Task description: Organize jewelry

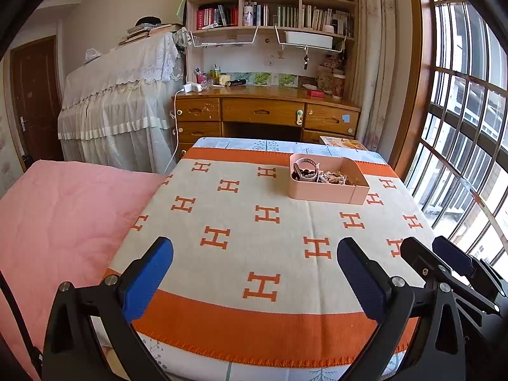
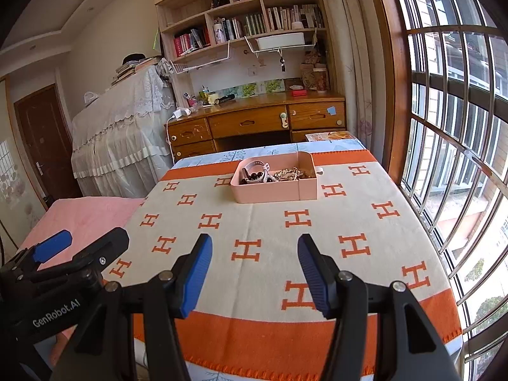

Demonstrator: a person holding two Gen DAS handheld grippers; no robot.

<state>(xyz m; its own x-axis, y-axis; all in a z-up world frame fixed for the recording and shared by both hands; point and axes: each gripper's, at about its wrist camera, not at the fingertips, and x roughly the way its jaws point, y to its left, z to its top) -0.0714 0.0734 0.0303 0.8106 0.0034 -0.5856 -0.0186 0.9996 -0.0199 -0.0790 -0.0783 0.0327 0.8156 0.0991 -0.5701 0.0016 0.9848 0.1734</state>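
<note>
Jewelry (image 2: 279, 174) sits heaped in the pink box (image 2: 273, 192) on the bench, at twelve o'clock from the right tool (image 2: 255, 273) and one o'clock from the left tool (image 1: 254, 277); both gape empty, the right nearer.

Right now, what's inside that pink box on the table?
The pink box holds a pale watch strap, dark beads and tangled gold chains. Anything beneath that pile is hidden.
</note>
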